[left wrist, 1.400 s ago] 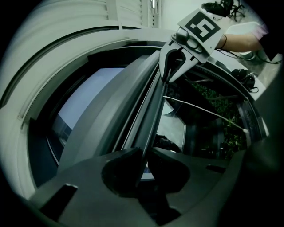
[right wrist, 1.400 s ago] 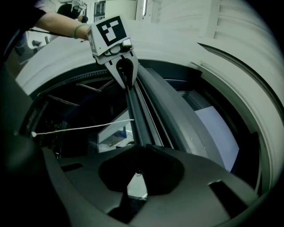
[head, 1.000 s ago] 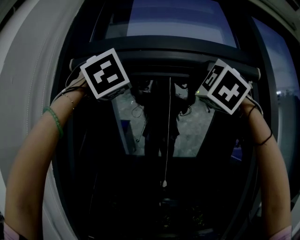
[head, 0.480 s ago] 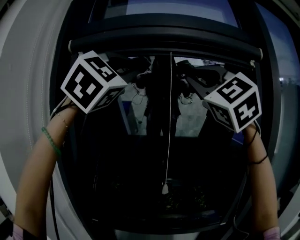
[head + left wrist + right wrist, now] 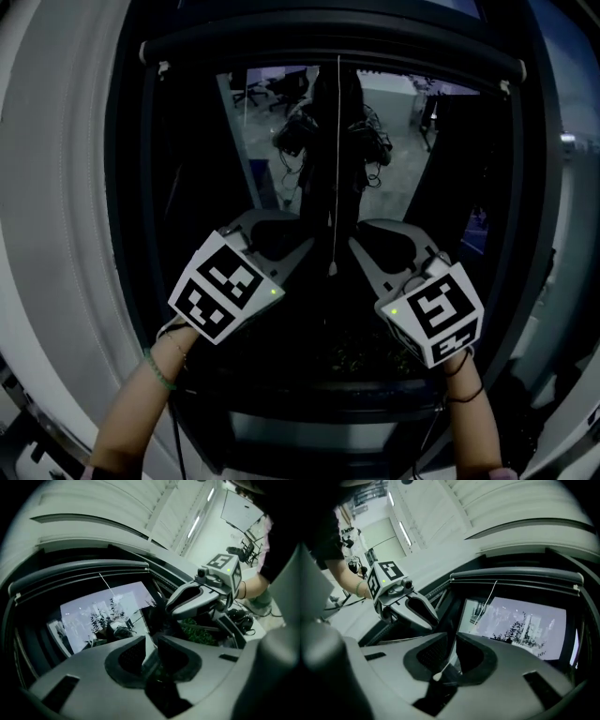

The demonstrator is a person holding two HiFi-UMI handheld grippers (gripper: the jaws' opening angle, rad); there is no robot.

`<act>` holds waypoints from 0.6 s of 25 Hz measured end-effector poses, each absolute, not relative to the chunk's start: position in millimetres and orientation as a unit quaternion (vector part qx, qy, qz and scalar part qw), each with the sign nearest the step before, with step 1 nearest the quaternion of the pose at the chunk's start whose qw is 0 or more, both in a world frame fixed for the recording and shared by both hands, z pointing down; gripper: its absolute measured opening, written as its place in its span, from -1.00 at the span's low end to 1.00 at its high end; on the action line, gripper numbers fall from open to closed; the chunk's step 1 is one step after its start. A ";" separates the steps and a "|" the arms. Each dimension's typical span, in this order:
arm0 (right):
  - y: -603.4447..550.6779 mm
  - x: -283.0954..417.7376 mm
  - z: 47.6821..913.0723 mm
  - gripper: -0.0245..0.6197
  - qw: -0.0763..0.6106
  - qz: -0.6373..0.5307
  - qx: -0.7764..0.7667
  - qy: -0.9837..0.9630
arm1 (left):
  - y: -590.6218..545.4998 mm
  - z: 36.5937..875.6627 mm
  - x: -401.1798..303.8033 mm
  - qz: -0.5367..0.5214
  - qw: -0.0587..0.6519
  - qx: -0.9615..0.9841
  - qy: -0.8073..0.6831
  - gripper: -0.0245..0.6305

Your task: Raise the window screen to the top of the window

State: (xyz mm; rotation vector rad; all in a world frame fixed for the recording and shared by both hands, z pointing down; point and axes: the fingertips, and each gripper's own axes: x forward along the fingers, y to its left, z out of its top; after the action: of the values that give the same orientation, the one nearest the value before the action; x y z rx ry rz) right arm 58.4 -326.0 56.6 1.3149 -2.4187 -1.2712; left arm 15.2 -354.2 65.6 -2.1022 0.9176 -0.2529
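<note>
Two hand-held grippers, left (image 5: 277, 236), right (image 5: 382, 240) (jaws slightly apart), cord (image 5: 337, 141) between.

Your left forearm (image 5: 141, 412) and right forearm (image 5: 478, 433) both reach up from below, each straight behind its gripper. The left gripper (image 5: 298, 242) and right gripper (image 5: 361, 242) are level with each other, near but apart. Their tips angle up and inward toward each other. The left cube (image 5: 223, 298) and right cube (image 5: 433, 314) sit at each gripper's rear, just ahead of your wrists. Left jaws: a narrow gap apart. Right jaws: the same narrow gap.
</note>
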 end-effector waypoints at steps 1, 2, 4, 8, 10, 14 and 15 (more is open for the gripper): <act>-322.9 58.0 74.0 -0.74 0.055 -0.410 0.429 -0.803 | -349.6 83.9 18.4 -0.095 0.392 -0.841 0.361 -0.68; -319.7 58.2 91.1 -0.74 0.055 -0.402 0.427 -0.808 | -344.0 101.7 21.7 -0.091 0.380 -0.848 0.359 -0.68; -313.8 60.5 122.5 -0.74 0.055 -0.383 0.423 -0.819 | -332.0 132.9 28.4 -0.082 0.359 -0.859 0.356 -0.68; -295.6 64.5 185.5 -0.74 0.049 -0.332 0.403 -0.851 | -306.8 195.2 33.6 -0.070 0.309 -0.875 0.365 -0.68; -283.9 65.1 216.1 -0.74 0.042 -0.302 0.400 -0.864 | -294.0 225.0 29.7 -0.065 0.282 -0.879 0.378 -0.68; -266.3 50.5 271.8 -0.74 0.030 -0.245 0.390 -0.887 | -276.5 281.9 10.1 -0.066 0.227 -0.884 0.404 -0.68; -260.7 45.4 286.3 -0.74 0.036 -0.235 0.384 -0.892 | -271.5 297.6 5.6 -0.070 0.214 -0.884 0.409 -0.68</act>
State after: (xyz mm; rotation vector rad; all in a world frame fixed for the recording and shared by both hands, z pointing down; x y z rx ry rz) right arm 45.4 -260.7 286.3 1.1781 -2.7416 -0.7218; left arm 5.6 -271.5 297.6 -2.4542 1.1356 -0.1950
